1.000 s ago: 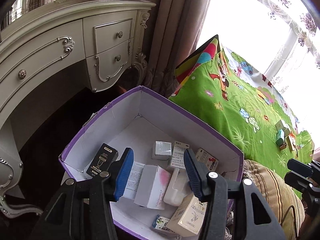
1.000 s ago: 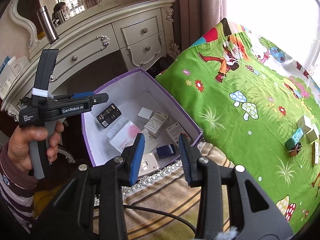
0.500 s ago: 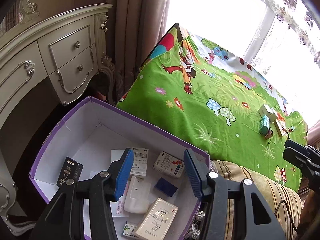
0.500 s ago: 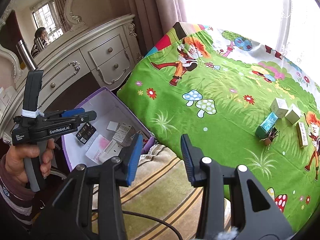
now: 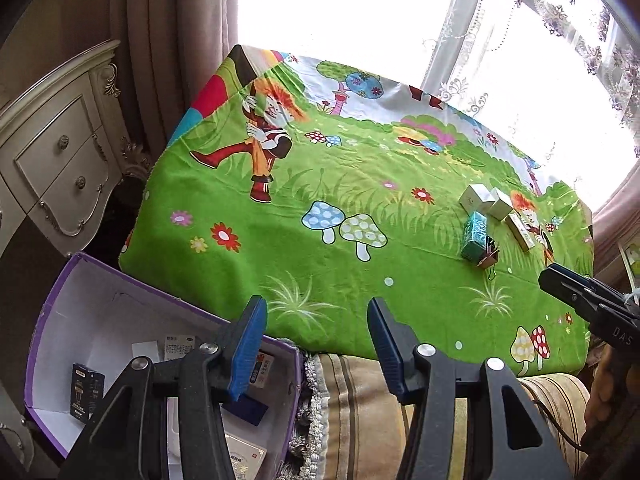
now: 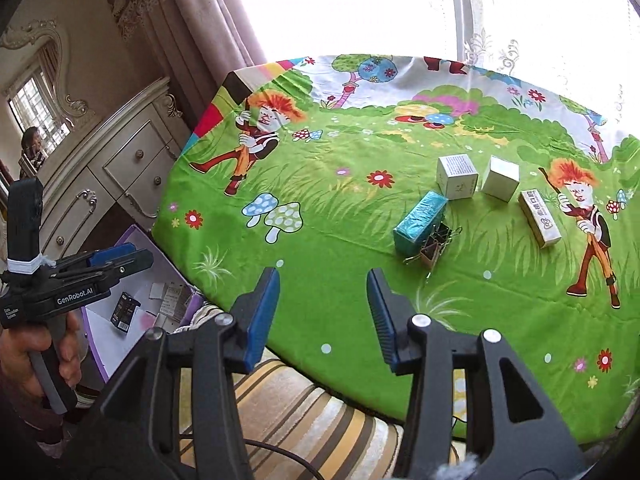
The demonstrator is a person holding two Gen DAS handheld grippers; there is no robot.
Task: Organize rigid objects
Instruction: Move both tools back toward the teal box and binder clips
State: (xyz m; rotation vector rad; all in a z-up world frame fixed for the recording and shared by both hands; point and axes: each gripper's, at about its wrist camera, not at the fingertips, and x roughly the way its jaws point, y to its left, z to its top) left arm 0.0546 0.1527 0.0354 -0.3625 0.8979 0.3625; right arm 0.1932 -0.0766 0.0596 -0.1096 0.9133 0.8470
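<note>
A green cartoon cloth (image 6: 340, 248) covers a table. On its right side lie a teal box (image 6: 420, 221), binder clips (image 6: 434, 246), two white cube boxes (image 6: 457, 176) (image 6: 501, 178) and a long cream box (image 6: 539, 218); the teal box also shows in the left wrist view (image 5: 475, 236). A purple-rimmed white box (image 5: 52, 308) at lower left holds several small packages. My left gripper (image 5: 316, 344) is open and empty over the box's right edge. My right gripper (image 6: 322, 312) is open and empty above the cloth's near edge, short of the teal box.
A cream dresser with drawers (image 5: 52, 168) stands at left behind the purple box. Curtains (image 5: 172, 52) and a bright window are at the back. A striped cushion (image 6: 300, 412) lies under the cloth's near edge.
Both grippers have swung right, away from over the purple box toward the green cloth. The small boxes on the cloth are now closer. Both stay open and empty.
</note>
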